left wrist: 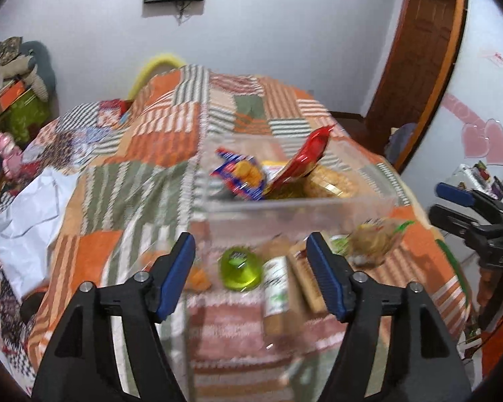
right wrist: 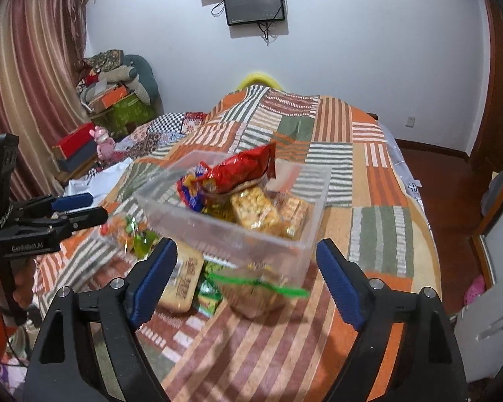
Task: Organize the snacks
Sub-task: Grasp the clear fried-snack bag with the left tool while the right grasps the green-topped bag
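Broadly, we saw a patchwork quilt [right wrist: 379,154] covering the bed, with a clear plastic bin [right wrist: 218,231] resting on it, holding a red snack bag [right wrist: 241,171] and yellow cracker packs [right wrist: 255,214]. Loose snacks lay just before the bin: a zip bag of cookies [right wrist: 255,291] and a green jelly cup [left wrist: 239,268]. Our left gripper [left wrist: 251,264] and right gripper [right wrist: 246,279] hovered with fingers released, grasping nothing.

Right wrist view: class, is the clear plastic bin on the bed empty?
No. The clear plastic bin already holds several snacks, including a red snack packet and a yellow snack bar.
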Action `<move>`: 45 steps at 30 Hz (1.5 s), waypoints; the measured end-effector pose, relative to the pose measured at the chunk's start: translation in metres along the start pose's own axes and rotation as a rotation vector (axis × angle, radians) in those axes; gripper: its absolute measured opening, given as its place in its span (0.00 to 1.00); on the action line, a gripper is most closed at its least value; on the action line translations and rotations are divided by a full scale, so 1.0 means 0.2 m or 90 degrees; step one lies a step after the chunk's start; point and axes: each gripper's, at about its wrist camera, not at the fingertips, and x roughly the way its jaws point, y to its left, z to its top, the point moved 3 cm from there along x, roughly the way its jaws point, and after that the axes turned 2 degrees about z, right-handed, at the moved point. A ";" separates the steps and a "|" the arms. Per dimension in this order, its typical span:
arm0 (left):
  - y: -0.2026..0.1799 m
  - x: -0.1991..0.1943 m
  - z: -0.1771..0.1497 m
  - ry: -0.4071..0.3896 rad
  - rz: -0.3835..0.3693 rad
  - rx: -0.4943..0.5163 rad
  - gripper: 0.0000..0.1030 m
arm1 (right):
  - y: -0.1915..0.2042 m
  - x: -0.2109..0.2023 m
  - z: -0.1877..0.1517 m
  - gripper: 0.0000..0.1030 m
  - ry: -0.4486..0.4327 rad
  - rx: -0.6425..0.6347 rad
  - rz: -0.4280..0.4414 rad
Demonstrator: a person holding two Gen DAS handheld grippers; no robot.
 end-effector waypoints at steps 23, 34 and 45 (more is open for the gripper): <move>0.42 0.47 -0.14 0.096 0.091 -0.091 0.78 | -0.10 0.26 -0.22 0.90 0.090 0.084 -0.001; 0.45 0.50 -0.15 0.083 0.060 -0.113 0.69 | -0.09 0.34 -0.22 0.61 0.113 0.103 0.020; 0.34 0.37 -0.19 0.056 0.058 -0.058 0.51 | -0.07 0.29 -0.22 0.41 0.099 0.083 0.012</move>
